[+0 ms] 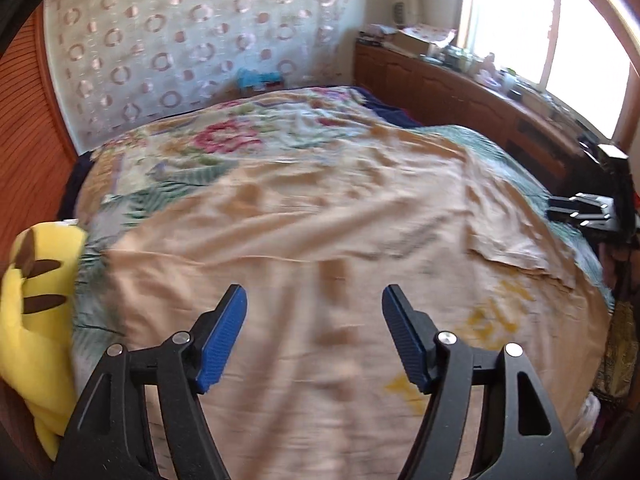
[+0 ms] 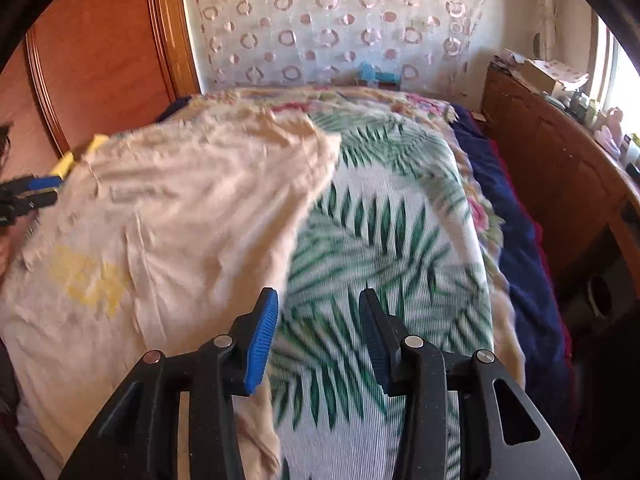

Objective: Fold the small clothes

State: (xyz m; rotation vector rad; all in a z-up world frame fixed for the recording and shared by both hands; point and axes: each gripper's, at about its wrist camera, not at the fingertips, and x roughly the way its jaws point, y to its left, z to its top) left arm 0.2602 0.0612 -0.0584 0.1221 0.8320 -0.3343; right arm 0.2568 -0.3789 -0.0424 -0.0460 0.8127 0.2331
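Observation:
A peach garment (image 1: 320,232) with a faded yellow print lies spread flat on the bed; it also shows in the right wrist view (image 2: 168,216), where its right edge runs down to my left finger. My left gripper (image 1: 315,312) is open and empty, hovering over the garment's near part. My right gripper (image 2: 318,312) is open and empty, above the palm-leaf bedspread (image 2: 380,248) just right of the garment's edge. The right gripper shows at the right edge of the left wrist view (image 1: 580,212); the left gripper shows at the left edge of the right wrist view (image 2: 28,196).
A yellow plush toy (image 1: 36,312) lies at the bed's left edge. A dark blue blanket (image 2: 516,240) lies along the right side. A wooden cabinet (image 1: 460,96) with clutter stands under the window. A circle-patterned curtain (image 2: 340,24) and wooden panel (image 2: 100,52) are behind.

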